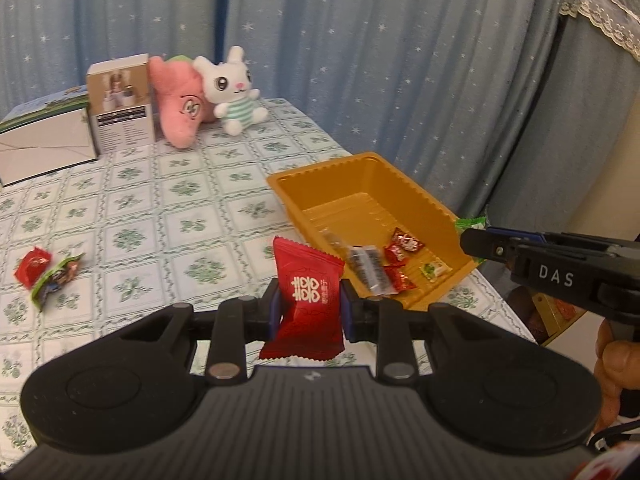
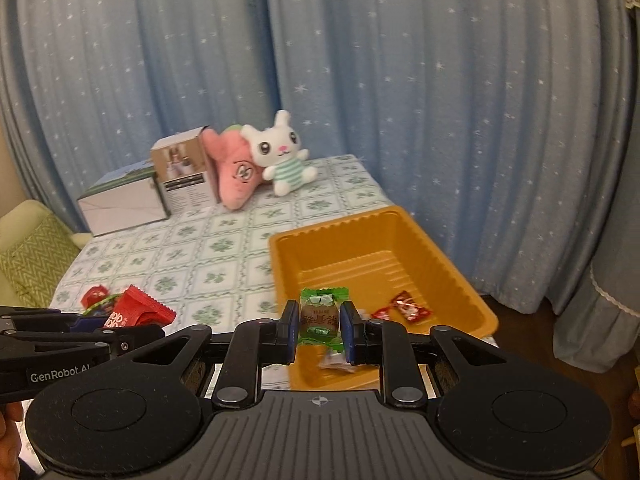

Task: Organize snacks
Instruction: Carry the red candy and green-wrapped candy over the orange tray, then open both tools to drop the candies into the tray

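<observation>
Left wrist view: left gripper (image 1: 309, 306) at lower centre, fingers clamped on a red candy packet (image 1: 307, 300), held above the tablecloth just left of the orange tray (image 1: 412, 192). Inside the tray at centre right: several small wrapped snacks (image 1: 394, 262) already gathered. Still loose at the left edge: a red candy (image 1: 32, 268) and a green-edged wrapper (image 1: 56, 280). At right, right gripper (image 1: 472, 240) side-on, a green wrapper tip at its fingers.

Right wrist view: right gripper (image 2: 319, 326) at lower centre, pads closed on a green-wrapped candy (image 2: 322, 316), over the tray's near end. Red candies (image 2: 404, 308) lying inside the tray. Judged partly done: two pieces in transit, two left on the table.
</observation>
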{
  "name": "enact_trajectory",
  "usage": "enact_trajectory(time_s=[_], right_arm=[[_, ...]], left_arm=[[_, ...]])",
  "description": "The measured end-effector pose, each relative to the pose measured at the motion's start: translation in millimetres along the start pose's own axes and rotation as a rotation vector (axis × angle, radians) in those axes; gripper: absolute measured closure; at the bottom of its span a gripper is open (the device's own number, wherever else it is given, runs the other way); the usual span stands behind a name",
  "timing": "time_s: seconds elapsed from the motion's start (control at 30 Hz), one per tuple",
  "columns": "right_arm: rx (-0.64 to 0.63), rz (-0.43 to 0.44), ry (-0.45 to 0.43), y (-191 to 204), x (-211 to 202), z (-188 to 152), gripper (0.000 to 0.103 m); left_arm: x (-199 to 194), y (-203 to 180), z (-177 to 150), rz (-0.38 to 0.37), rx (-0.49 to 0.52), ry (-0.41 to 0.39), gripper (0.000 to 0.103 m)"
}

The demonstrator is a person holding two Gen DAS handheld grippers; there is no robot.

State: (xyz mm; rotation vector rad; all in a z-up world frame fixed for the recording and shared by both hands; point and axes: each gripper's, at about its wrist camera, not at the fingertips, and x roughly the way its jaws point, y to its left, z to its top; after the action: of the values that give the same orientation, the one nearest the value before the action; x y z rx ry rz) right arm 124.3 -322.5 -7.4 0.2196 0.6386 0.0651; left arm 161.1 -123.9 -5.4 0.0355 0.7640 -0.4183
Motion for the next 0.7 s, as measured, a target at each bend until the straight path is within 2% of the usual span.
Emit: enact_trajectory(time_s=[0.33, 0.7], right_arm=[[0.057, -0.058, 0.005, -49, 10, 5, 0.081], [0.067, -0.064, 0.045, -83, 42, 9, 0.081]], left_arm=[[39, -31, 17, -0.047, 0.037, 0.019, 0.077], [101, -56, 35, -0.085, 0.054, 0.059, 0.077]])
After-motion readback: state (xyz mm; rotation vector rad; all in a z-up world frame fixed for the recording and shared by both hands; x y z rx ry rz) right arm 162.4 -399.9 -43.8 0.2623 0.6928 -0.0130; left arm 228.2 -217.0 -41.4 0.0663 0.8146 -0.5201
